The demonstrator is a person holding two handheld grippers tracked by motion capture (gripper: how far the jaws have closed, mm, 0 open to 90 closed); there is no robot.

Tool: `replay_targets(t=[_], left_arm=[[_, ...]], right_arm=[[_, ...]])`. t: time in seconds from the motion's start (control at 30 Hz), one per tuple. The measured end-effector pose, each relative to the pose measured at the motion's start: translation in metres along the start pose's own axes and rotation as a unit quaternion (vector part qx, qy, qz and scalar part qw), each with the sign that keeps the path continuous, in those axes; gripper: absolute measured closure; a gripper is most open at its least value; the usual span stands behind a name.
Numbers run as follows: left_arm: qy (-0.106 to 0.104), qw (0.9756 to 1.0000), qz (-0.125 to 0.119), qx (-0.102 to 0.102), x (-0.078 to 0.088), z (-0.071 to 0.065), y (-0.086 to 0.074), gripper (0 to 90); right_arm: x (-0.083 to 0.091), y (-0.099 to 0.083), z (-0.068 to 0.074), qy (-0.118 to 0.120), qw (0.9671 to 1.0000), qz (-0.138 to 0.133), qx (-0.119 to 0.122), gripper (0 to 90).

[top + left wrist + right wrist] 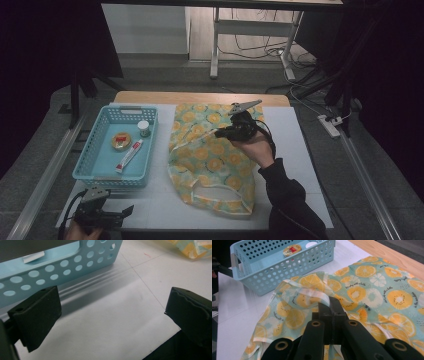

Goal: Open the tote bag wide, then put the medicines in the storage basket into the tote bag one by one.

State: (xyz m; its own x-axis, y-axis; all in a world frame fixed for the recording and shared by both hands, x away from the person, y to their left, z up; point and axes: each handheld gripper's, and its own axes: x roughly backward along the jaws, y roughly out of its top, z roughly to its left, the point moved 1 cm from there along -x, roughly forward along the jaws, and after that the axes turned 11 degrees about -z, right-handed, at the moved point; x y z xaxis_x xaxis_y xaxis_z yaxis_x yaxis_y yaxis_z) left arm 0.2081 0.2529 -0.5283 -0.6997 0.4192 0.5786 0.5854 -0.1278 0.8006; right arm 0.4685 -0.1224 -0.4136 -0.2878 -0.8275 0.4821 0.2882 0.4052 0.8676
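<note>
Table (305, 150): white top with a wooden strip along its far edge, bearing everything listed below.

Bag (212, 155): cloth, teal with an orange-slice print and pale trim. It lies spread across the middle of the table, just right of the basket, its handle loop toward my near side. One fold of its left part is lifted off the surface; the rest lies flat or loosely rumpled. In the right gripper view the raised fold (312, 293) stands just ahead of my jaws.

Basket (102, 165): light blue plastic, perforated walls, on the left part of the table. Its near wall (62, 267) stands just beyond my left gripper.

Right gripper (222, 132): held above the bag, pointing left toward the basket. Its jaws are pressed together on the bag's trim edge, pinching the fold up.

Left gripper (127, 212): low at the near left corner of the table, in front of the basket. Its jaws are spread wide with bare tabletop between them; they touch nothing.

Tube (129, 156): white and red, lying in the basket's near half.

Tin (121, 141): round, gold and red, flat on the basket floor.

Jar (144, 128): small, white-lidded, upright near the basket's far right corner.
</note>
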Motion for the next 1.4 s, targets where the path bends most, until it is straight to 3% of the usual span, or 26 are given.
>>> replay_targets(t=[0.77,1.07,1.27,1.4], left_arm=[[0.0,0.9999,-0.009,0.007,0.0018,0.0016,-0.0002,0.4],[-0.023,0.999,-0.02,0.032,0.004,0.0077,-0.0008,0.6],[-0.025,0.999,-0.02,0.031,0.0042,0.0076,-0.0004,0.6],[-0.042,0.9982,-0.022,0.035,0.0046,0.0093,-0.0004,0.6]], right_arm=[[0.0045,0.0048,-0.0027,-0.009,0.9997,-0.02,0.011,90.0],[0.0064,0.0032,-0.0057,-0.006,0.9997,-0.022,0.011,90.0],[0.0055,0.0019,-0.0051,-0.005,0.9997,-0.02,0.013,90.0],[0.0042,0.0009,-0.0048,-0.006,0.9997,-0.019,0.014,90.0]])
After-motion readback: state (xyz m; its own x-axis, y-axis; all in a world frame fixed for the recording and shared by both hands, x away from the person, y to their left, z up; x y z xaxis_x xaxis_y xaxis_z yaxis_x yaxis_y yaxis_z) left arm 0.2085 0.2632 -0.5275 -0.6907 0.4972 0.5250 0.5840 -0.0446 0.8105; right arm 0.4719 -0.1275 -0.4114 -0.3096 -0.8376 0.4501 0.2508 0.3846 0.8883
